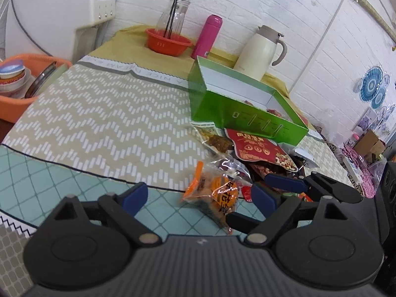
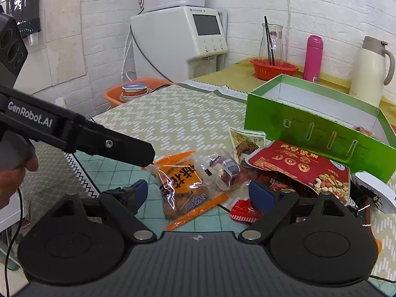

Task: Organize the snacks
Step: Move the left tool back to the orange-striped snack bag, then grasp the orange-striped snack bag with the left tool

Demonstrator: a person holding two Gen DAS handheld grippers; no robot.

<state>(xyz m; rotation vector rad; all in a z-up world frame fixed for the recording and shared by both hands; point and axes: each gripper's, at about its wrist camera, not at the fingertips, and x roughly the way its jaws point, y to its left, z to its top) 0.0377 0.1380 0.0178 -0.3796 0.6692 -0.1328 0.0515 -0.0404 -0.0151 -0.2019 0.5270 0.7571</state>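
An orange snack packet [image 1: 217,195] [image 2: 180,188] lies on the teal cloth at the near edge of a snack pile. My left gripper [image 1: 199,198] is open, and the packet sits between its blue pads, nearer the right one. My right gripper [image 2: 200,194] is open too, its pads either side of the same packet without pressing it. One left finger [image 2: 128,146] reaches in from the left, its tip by the packet's corner. Behind lie a clear-wrapped dark snack [image 2: 222,170], a red nut pouch [image 1: 257,148] [image 2: 304,163] and an open green box [image 1: 222,104] [image 2: 309,128].
At the back stand a red bowl [image 1: 168,42], a pink bottle [image 1: 208,37] and a cream jug [image 1: 259,52]. An orange basin [image 1: 14,109] of cups sits off the table's left edge. A water dispenser [image 2: 178,39] stands against the wall. A hand [image 2: 10,180] shows at left.
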